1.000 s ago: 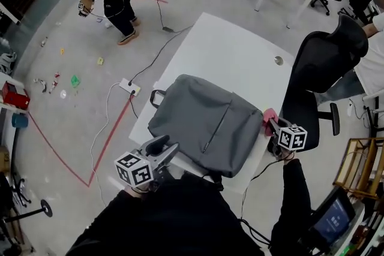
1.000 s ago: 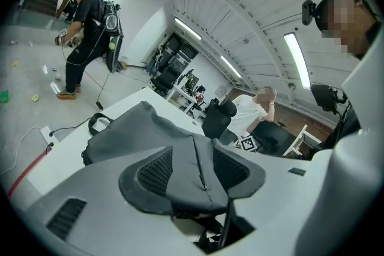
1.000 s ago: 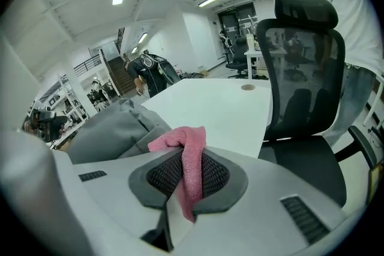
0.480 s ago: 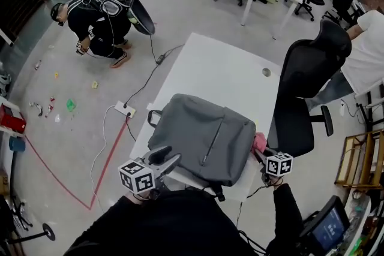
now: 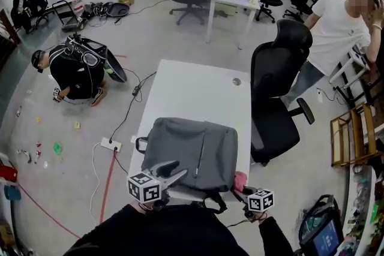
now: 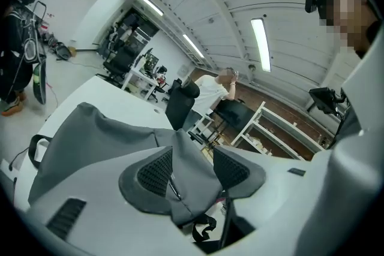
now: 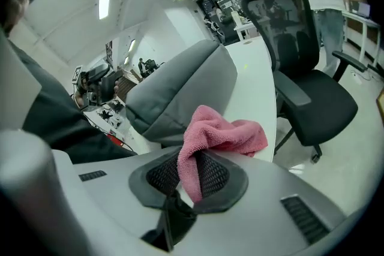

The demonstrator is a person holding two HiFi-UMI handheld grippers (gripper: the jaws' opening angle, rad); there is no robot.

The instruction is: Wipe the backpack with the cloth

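Note:
A grey backpack (image 5: 192,150) lies flat on the white table (image 5: 198,87), its handle toward the left. My left gripper (image 5: 172,172) is at the bag's near left corner. In the left gripper view a fold of the backpack (image 6: 108,141) fills the gap of my left gripper (image 6: 193,174), its jaws wide and closed on the thick fabric. My right gripper (image 5: 243,189) is at the bag's near right corner, shut on a pink cloth (image 5: 240,180). In the right gripper view the cloth (image 7: 222,132) bunches out past my right gripper (image 7: 191,174), just beside the backpack (image 7: 180,93).
A black office chair (image 5: 276,99) stands close to the table's right side, with a standing person (image 5: 336,27) behind it. Another person (image 5: 75,69) crouches on the floor at the left. A power strip (image 5: 111,144) and cables lie left of the table. A wooden shelf (image 5: 354,135) is at the right.
My right gripper with the cloth has come back along the backpack's right side to its near right corner. The left gripper stays at the near left corner. The head view has tilted up.

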